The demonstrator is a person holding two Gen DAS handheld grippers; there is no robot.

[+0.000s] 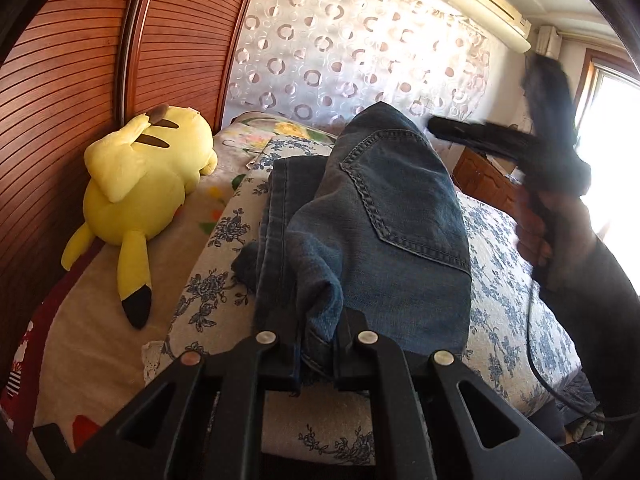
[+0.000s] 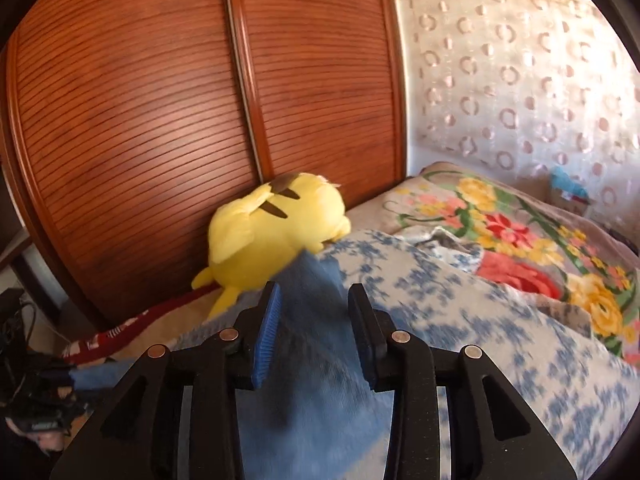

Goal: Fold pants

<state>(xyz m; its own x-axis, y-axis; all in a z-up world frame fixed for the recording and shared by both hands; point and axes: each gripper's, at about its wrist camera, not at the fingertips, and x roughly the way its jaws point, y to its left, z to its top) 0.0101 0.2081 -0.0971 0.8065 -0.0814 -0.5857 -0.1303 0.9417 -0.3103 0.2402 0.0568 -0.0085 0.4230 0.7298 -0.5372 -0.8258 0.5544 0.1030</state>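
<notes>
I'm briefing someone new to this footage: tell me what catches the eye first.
The bright yellow plush stands out most, lying on the bed's far side against the slatted wooden wardrobe. Next come the jeans, heaped mid-bed on the blue floral quilt, back pocket up, their near end pinched in the left tool. The right tool stands open above blurred denim.

Black grippers (image 1: 316,344) — blue-padded fingers (image 2: 266,336), silver screws.

Left tongs (image 1: 320,344) clamped tight (right tongs (image 2: 316,336) parted).
</notes>
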